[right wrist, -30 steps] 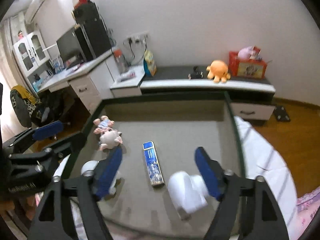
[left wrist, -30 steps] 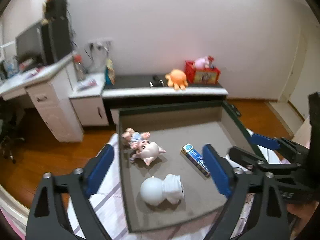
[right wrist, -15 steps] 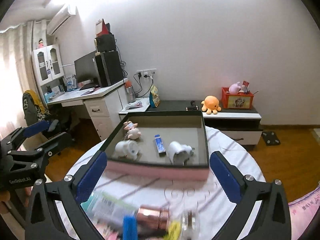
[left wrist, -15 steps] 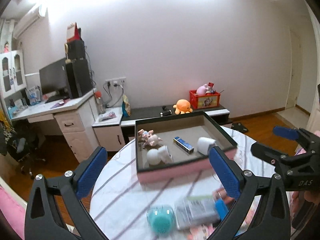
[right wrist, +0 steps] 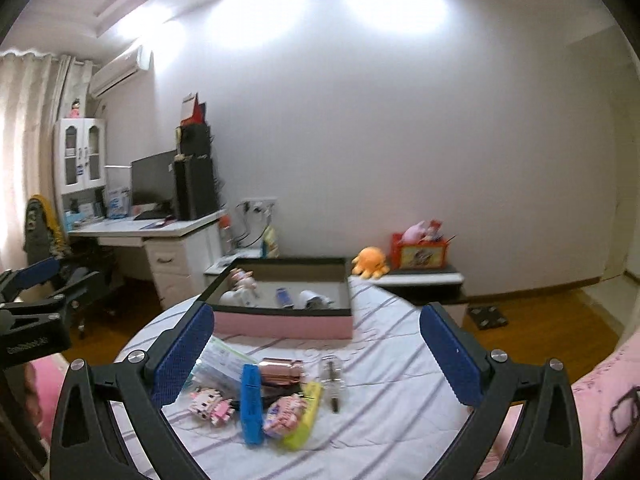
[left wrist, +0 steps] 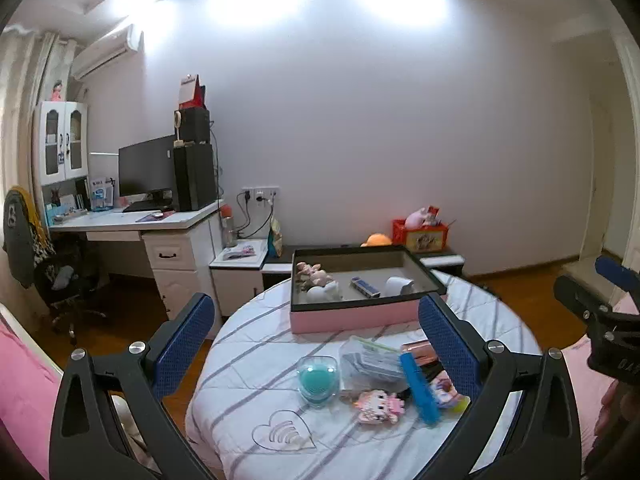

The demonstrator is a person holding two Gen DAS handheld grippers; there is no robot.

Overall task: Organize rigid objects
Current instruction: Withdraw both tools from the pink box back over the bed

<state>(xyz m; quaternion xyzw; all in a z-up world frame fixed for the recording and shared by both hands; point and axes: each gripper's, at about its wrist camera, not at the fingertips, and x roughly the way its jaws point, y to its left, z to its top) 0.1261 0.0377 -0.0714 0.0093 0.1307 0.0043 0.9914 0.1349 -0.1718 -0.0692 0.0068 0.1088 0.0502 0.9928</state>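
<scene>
The left gripper [left wrist: 312,332] is held level above the near side of the round table [left wrist: 240,392], its jaws wide apart and empty. The pink tray [left wrist: 356,314] with small toys stands at the far side. The right gripper [right wrist: 316,340] hovers likewise, spread and empty, above a blue bar [right wrist: 251,398].

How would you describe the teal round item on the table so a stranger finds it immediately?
On the round striped table, look before the pink-sided tray. At the left end of the loose pile sits the teal round item in a clear case, the only teal piece.
</scene>
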